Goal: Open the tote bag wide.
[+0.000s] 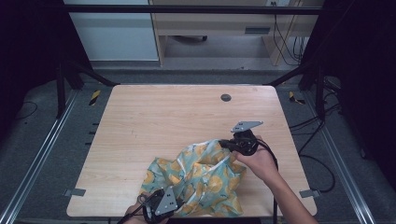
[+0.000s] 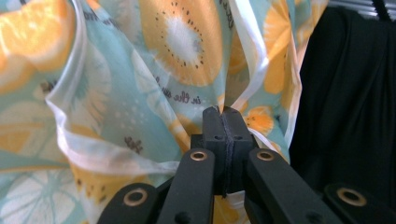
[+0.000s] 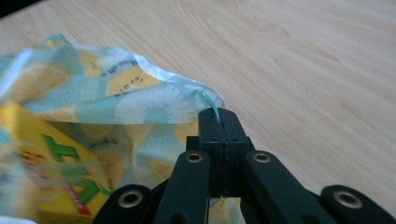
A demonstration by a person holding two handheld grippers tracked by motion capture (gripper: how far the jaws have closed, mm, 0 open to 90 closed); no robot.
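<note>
Wooden table (image 1: 154,116) — crumpled teal fruit-print bag (image 1: 205,179)

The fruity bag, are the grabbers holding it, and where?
Yes. The left gripper pinches the bag at its white-trimmed edge on the near side, and the right gripper pinches the rim at the far corner.

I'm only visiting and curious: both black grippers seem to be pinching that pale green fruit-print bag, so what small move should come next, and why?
Probably draw the two grippers gently apart to spread the bag's mouth. The left gripper and right gripper are each shut on an edge of the pale green fruit-print plastic bag, which sits crumpled on the wooden table, and a yellow packet shows inside it.
</note>
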